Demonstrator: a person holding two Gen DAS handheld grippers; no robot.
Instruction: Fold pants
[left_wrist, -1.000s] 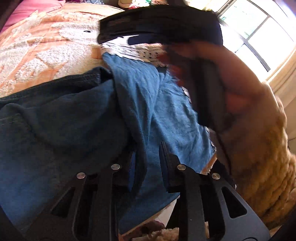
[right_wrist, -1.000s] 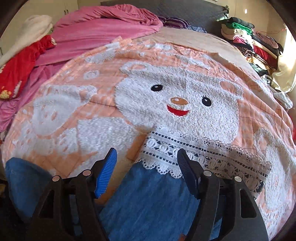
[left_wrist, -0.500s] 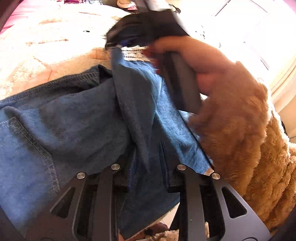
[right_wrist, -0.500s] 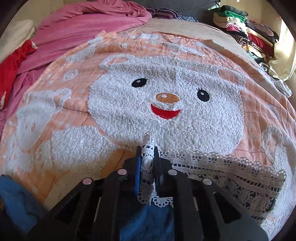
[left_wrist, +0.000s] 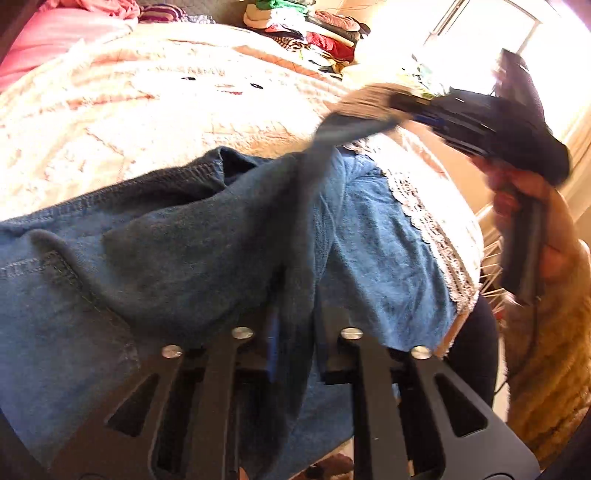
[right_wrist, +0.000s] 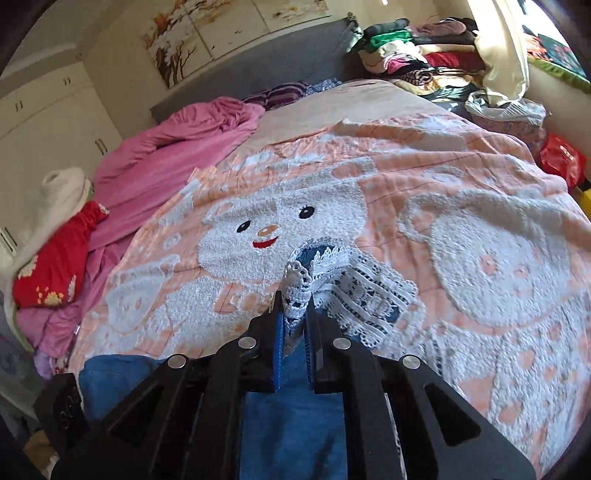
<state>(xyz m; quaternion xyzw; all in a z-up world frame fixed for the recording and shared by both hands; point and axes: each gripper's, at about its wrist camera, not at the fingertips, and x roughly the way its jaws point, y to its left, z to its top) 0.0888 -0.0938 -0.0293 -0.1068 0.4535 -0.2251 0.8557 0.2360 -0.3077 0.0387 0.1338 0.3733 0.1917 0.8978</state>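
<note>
Blue denim pants (left_wrist: 166, 258) with a white lace hem (left_wrist: 424, 221) lie on the bed near its front edge. My left gripper (left_wrist: 295, 332) is shut on a fold of the denim that runs between its fingers. My right gripper (right_wrist: 293, 317) is shut on the lace hem (right_wrist: 297, 288) and holds it lifted above the blanket. In the left wrist view the right gripper (left_wrist: 402, 107) shows at the upper right, pulling a stretched strip of the pants up.
The bed is covered with an orange and white bear blanket (right_wrist: 480, 240). A pink quilt (right_wrist: 177, 155) and red cloth (right_wrist: 55, 266) lie at the left. Stacked clothes (right_wrist: 406, 51) sit at the far right. A window (left_wrist: 535, 44) is on the right.
My right gripper closed on the lace hem, then lifted it up and to the right, stretching the pant leg. My left gripper stayed shut on the denim fold.
</note>
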